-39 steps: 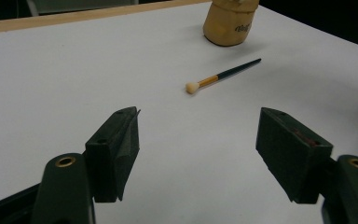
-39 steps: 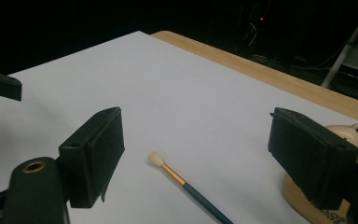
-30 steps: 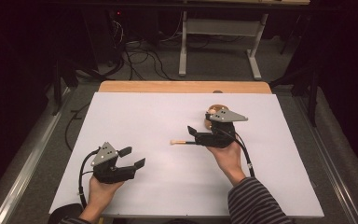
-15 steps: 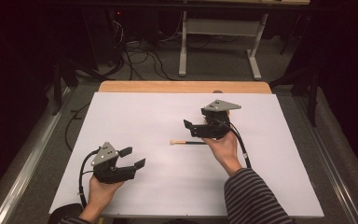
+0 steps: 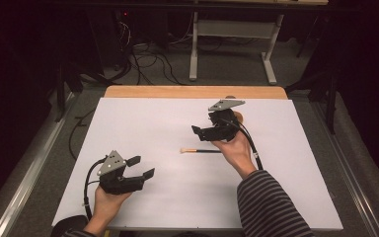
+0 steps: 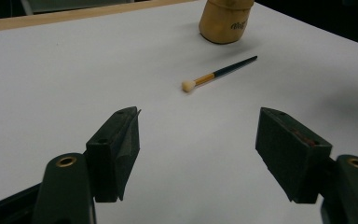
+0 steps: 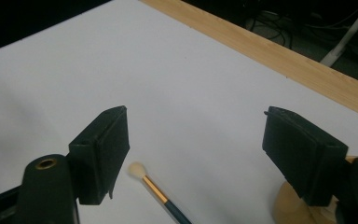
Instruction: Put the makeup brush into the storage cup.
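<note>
One brush (image 5: 201, 150) is lying flat on the white table (image 5: 143, 123), at about 7 o'clock from the wooden holder (image 6: 225, 21), bristle tip pointing to 9 o'clock in the high view. It is being hovered over by the right gripper (image 5: 203, 132), jaws spread wide, with nothing gripped. At 7 o'clock, well apart, the left gripper (image 5: 142, 167) is being held low, jaws likewise wide and empty. Nothing is judged done so far: grasping and lifting the brush are both being left to do.
</note>
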Demonstrator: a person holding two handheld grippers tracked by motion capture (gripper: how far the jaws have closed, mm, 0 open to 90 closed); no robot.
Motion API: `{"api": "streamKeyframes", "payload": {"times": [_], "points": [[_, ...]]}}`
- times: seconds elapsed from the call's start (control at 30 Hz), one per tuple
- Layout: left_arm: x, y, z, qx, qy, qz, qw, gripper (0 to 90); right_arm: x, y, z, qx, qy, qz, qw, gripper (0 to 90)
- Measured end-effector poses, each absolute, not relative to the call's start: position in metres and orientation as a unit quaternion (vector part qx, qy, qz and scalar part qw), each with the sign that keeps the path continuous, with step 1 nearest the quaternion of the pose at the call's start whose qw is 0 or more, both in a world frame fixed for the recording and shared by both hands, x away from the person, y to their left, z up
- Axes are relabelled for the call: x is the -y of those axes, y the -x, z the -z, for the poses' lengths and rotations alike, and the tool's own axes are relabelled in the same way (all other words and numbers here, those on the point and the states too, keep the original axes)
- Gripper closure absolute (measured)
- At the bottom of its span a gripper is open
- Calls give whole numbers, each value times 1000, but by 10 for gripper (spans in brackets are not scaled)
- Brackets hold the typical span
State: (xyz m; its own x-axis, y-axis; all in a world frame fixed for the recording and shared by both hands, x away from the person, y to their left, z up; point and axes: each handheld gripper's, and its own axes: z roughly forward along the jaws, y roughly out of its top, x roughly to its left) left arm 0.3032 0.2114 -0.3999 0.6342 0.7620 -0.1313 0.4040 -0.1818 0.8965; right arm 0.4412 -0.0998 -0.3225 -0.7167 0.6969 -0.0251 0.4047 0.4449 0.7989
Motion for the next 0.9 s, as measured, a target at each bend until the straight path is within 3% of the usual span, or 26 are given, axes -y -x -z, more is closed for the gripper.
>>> {"api": "streamKeyframes", "payload": {"times": [0.27,0.9], "points": [[-211,-304,400,-388,-751,-176,504,310,92,-442,319,-863,-310,-354,186,302],[-211,-304,400,-389,-751,-173,505,311,80,-455,321,-907,-272,-274,167,307]]}}
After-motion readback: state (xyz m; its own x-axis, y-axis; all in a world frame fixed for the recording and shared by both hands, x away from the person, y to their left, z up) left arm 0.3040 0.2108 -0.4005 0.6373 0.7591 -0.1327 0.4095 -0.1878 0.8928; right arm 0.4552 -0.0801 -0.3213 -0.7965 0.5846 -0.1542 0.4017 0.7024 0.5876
